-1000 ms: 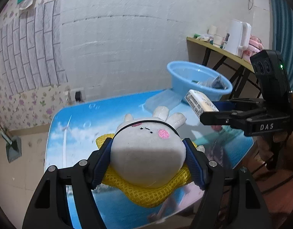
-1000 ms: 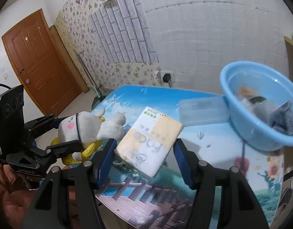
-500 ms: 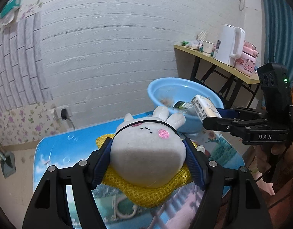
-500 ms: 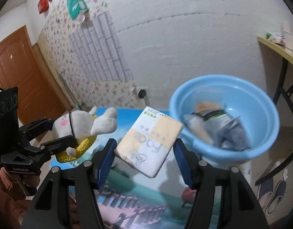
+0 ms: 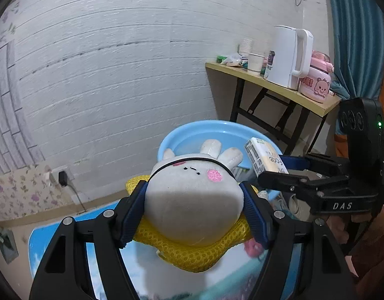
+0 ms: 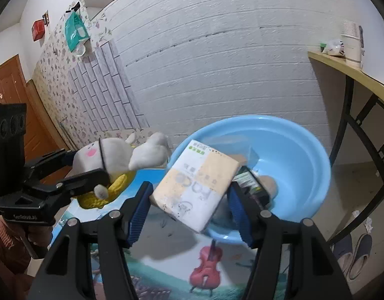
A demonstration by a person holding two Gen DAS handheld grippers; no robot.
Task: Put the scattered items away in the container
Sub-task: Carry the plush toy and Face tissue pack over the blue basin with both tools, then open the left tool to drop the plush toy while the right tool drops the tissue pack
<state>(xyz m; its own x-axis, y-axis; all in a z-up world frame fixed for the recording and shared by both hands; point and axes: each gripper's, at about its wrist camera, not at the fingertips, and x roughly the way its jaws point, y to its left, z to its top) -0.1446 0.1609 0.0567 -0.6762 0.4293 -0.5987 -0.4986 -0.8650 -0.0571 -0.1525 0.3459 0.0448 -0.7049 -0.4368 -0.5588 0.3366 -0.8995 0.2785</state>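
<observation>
My left gripper (image 5: 193,206) is shut on a white plush rabbit (image 5: 192,200) in a yellow mesh skirt, held in the air just before the blue basin (image 5: 192,131). My right gripper (image 6: 189,192) is shut on a white and yellow tissue pack (image 6: 197,187), carried over the near rim of the same blue basin (image 6: 292,145). Several packets lie in the basin behind the pack. In the right wrist view the rabbit (image 6: 112,155) hangs at the left in the left gripper (image 6: 84,165). The left wrist view has the tissue pack (image 5: 264,160) in the right gripper (image 5: 277,167), right of the rabbit.
The basin stands at the far right end of a table with a printed blue top (image 6: 167,262). A wooden side table (image 5: 279,87) with a white kettle (image 5: 289,57) and cups stands beyond it by the white brick wall. Slippers (image 6: 357,250) lie on the floor.
Both grippers have travelled across the table toward the basin with their loads. The tissue pack is now over the basin's rim and the rabbit is close in front of it.
</observation>
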